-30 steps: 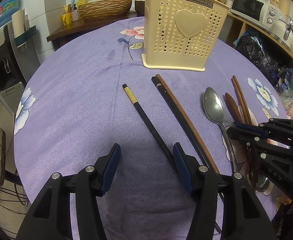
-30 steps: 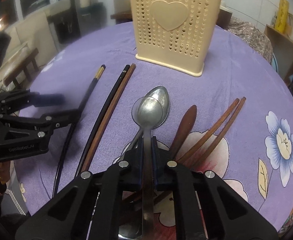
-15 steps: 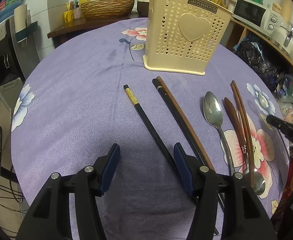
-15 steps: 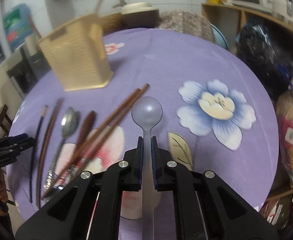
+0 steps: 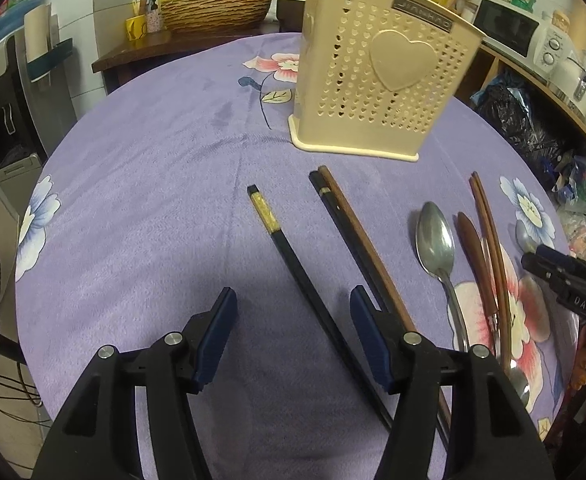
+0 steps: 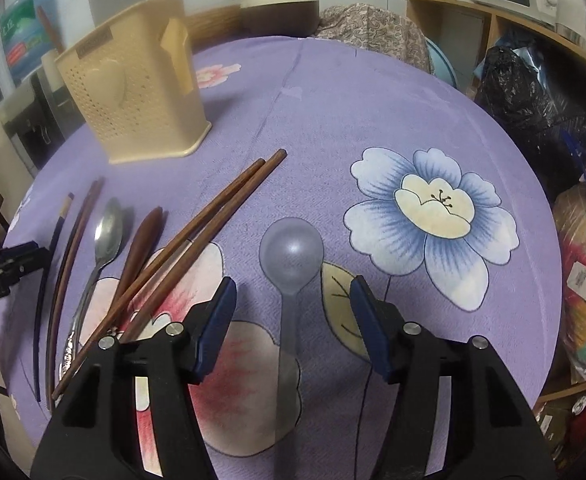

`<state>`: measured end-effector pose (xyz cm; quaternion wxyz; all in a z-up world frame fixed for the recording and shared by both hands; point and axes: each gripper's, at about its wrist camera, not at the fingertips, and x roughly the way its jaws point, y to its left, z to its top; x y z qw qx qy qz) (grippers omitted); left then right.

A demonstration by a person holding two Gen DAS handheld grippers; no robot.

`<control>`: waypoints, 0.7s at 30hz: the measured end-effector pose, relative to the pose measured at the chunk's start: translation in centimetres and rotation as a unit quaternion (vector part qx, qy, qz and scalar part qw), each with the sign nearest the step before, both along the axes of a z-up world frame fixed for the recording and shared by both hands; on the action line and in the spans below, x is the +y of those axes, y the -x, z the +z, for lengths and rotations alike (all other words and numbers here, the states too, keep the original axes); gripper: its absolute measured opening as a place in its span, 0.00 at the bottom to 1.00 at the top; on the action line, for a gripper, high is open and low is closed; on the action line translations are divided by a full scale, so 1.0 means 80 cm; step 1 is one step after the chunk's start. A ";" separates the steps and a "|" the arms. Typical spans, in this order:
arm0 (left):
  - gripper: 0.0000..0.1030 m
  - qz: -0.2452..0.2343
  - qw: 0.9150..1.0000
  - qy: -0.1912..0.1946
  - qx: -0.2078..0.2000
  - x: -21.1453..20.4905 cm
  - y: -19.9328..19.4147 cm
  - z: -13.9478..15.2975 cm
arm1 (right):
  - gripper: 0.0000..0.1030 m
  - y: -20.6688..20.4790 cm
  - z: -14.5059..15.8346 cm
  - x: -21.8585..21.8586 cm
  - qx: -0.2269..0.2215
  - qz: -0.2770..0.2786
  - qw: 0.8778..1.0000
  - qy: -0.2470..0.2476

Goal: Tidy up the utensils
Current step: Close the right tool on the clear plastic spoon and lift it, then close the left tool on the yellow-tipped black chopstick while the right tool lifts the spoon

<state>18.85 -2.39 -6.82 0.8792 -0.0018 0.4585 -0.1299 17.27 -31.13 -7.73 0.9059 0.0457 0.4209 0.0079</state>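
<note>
The right tongs (image 6: 293,312) are opening, blue pads clear of the round-bowled grey metal spoon (image 6: 291,254) lying between them on the desk. The left tongs (image 5: 293,320) stand half open, empty. A lilac flower-printed cloth (image 5: 153,184) covers the round desk. The cream perforated plastic utensil holder (image 5: 377,84) stands upright at the far side; nearer than it lie chopsticks and a second steel spoon (image 5: 435,240). Beyond the holder's right, past the desk edge, wooden shelves (image 6: 473,20) crowd close.
</note>
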 end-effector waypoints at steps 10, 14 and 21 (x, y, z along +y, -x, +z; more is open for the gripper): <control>0.31 0.017 1.000 -0.003 0.006 -0.007 -0.051 0.002 | 0.43 -0.024 0.000 0.003 0.007 0.003 1.000 0.027; 0.22 0.015 1.000 -0.006 0.008 -0.014 -0.059 0.003 | 0.36 -0.032 0.001 0.005 0.011 0.005 0.999 0.030; 0.17 0.007 1.000 -0.015 0.011 -0.026 -0.064 0.002 | 0.36 -0.038 0.002 0.010 0.018 0.010 0.999 0.035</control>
